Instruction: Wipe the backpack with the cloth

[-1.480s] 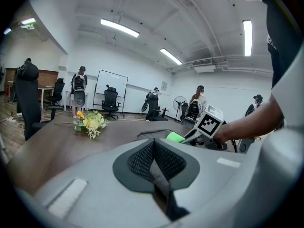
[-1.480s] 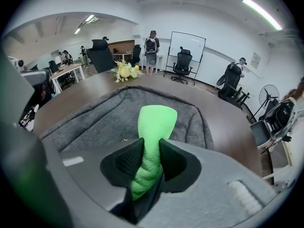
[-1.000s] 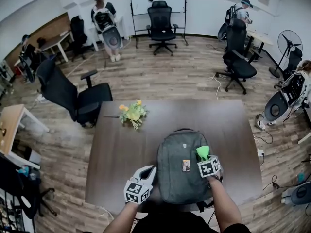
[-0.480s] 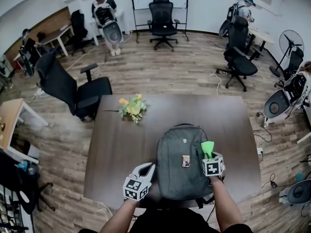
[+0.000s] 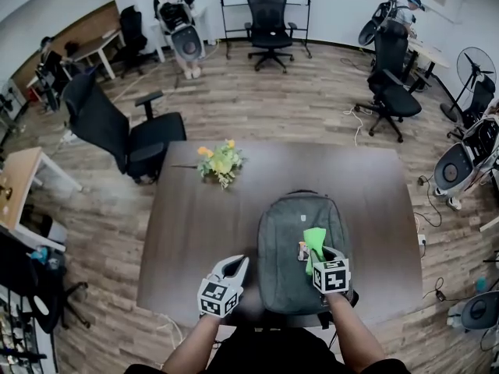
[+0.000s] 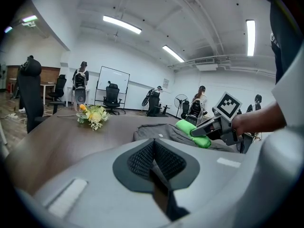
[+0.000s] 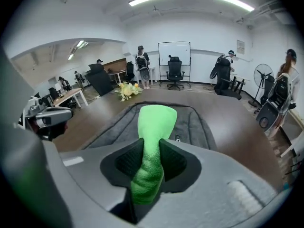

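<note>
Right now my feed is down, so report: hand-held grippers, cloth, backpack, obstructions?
Left hand-held gripper shut, empty, beside backpack. Right hand-held gripper shut on green cloth, over backpack. Flowers stand apart, nothing in the way.

A dark brown table (image 5: 195, 232) stands on a plank floor (image 5: 273, 107). A grey backpack (image 5: 284, 240) lies flat on its near half, right of centre; a bunch of yellow flowers (image 5: 219, 162) lies by its far left edge.

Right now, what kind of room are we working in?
Probably an open office or lab: swivel chairs, a whiteboard, desks by the wall, and the big table under the backpack.
</note>
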`<state>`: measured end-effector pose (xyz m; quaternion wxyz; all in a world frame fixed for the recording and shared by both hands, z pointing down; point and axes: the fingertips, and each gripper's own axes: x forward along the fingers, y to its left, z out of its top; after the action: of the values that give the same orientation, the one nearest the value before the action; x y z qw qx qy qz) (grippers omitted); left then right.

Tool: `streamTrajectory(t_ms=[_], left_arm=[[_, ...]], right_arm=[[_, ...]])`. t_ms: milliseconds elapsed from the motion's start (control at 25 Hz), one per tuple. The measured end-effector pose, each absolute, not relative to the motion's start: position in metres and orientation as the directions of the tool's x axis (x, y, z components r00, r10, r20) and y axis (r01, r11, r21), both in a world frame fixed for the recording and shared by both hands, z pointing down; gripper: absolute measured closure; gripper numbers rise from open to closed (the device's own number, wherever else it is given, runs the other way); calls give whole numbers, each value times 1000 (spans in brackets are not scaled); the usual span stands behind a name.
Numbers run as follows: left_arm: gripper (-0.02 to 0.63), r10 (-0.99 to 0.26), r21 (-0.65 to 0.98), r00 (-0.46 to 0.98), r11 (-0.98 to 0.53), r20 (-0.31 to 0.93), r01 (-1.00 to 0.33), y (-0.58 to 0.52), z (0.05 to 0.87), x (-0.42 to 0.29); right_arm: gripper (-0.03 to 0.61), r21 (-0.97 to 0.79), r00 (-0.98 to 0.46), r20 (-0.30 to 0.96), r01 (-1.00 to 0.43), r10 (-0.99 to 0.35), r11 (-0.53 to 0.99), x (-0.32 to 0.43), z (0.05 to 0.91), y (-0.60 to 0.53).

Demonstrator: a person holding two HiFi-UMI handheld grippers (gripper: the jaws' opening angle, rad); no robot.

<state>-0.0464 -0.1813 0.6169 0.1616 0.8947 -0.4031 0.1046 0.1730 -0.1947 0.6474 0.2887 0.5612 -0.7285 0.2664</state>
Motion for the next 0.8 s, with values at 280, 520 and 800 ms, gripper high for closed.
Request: streamTrajectory(t_ms=[280, 520, 800], left_arm=[[594, -690, 211, 640, -608, 338, -766, -172, 625, -55], [594, -685, 207, 640, -610, 348, -765, -164, 624, -59], [594, -672, 204, 648, -621, 359, -757, -157, 630, -59]], right_arm=[[476, -166, -341, 718, -931, -607, 326, 100, 652, -177], [476, -194, -405, 725, -896, -557, 399, 64, 655, -173], [476, -242, -451, 727, -874, -517, 422, 30, 666, -161]])
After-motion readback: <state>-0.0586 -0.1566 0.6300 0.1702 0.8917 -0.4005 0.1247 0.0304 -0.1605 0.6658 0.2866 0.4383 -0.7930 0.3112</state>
